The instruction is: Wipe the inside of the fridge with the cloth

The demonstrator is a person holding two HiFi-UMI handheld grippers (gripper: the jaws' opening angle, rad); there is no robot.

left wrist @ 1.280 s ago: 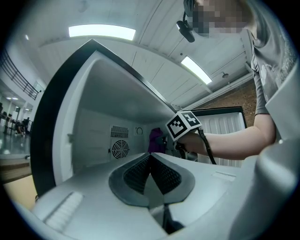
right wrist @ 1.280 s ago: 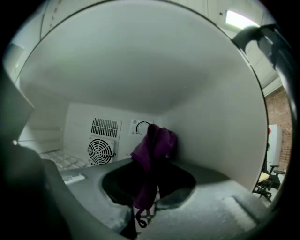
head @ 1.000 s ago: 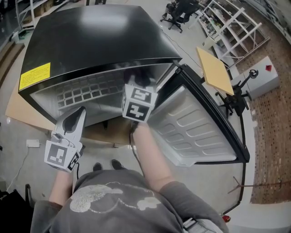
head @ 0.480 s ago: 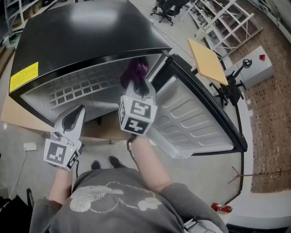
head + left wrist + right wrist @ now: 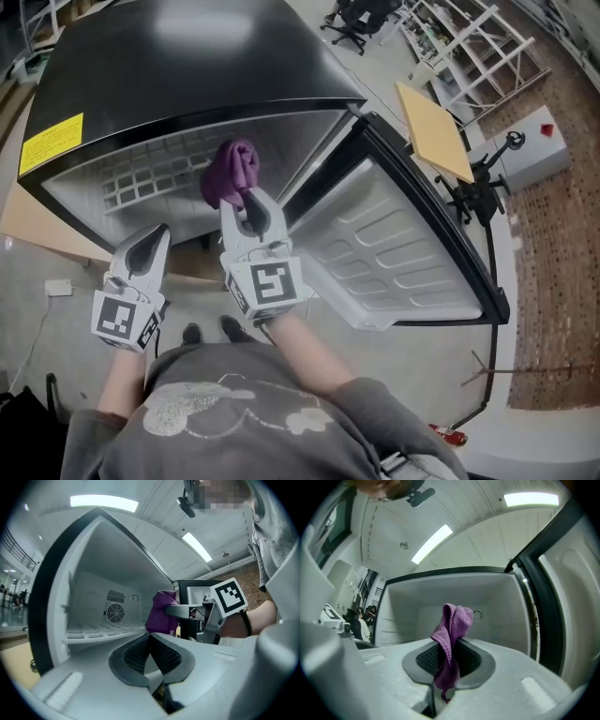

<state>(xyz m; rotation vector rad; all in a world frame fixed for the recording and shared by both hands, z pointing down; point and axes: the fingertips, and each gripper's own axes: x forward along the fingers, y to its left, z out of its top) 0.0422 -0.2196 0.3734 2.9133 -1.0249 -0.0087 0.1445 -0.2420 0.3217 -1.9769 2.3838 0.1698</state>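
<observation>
— How do the right tongs (image 5: 246,208) stand?
— They are closed on the purple cloth (image 5: 232,172). In the right gripper view the cloth is pinched between the two dark pads. One part is bunched above the tips and a short end hangs below.
— And where is the cloth?
— Near the centre of the head view, a little above the middle, held up at the open mouth of the fridge (image 5: 187,66). I cannot tell if it touches any inner wall. Behind it I see only the white back wall.
— The left tongs (image 5: 150,246)?
— Closed also, pad against pad, with nothing between them. They hang at the lower left of the head view, before the fridge opening, apart from the cloth and from the right tongs.
— The door (image 5: 394,253)?
— Wide open, at the right of centre, with its ribbed white inside facing up. A white grid shelf (image 5: 155,178) shows inside the fridge, to the left of the cloth.
</observation>
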